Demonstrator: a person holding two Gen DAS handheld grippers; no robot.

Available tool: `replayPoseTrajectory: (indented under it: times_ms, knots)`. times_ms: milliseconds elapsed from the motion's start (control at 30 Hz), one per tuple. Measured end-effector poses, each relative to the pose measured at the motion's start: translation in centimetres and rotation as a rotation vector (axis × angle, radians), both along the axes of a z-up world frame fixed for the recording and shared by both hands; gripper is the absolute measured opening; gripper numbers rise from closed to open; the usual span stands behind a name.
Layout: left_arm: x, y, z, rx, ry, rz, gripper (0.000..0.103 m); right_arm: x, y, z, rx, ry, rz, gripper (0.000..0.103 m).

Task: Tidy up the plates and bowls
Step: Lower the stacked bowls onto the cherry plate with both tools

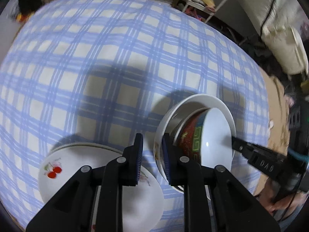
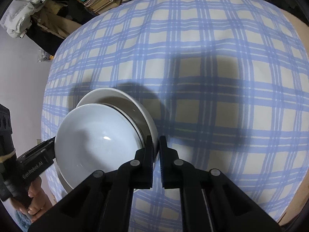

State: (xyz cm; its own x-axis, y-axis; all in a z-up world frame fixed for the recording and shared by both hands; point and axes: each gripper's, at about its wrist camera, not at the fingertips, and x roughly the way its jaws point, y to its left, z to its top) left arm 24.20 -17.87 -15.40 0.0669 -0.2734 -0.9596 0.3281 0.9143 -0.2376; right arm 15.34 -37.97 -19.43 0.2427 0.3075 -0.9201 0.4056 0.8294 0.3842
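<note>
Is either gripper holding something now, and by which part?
The right gripper pinches the large white bowl by its rim. The left gripper straddles the opposite rim, with a gap showing at one pad.

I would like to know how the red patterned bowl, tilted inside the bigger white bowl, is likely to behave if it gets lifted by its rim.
The red patterned bowl looks glazed and glossy, so it is probably rigid, breakable and slick under pads. It leans on its side in the white bowl, so it may rock or slide once nudged. The right gripper pinches only a rim edge, so the bowl could swing.
</note>
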Motion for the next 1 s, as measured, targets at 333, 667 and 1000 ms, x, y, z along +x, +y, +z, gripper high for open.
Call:
replayPoseTrajectory:
  times_ms: [333, 667, 1000]
  knots:
    - [-0.9, -1.4, 0.5, 0.014, -0.030, -0.023, 0.004, 0.3, 1.9, 0.3, -0.102, -0.016, 0.023, 0.008]
    - [-2.0, -2.9, 2.9, 0.046, -0.092, -0.091, 0.003, -0.6, 2.2, 2.5, -0.157, -0.053, -0.013, 0.009]
    - [-3.2, 0.0, 7.6, 0.051, -0.164, -0.058, 0.004, -1.8, 4.1, 5.8, -0.122, -0.088, -0.028, 0.009]
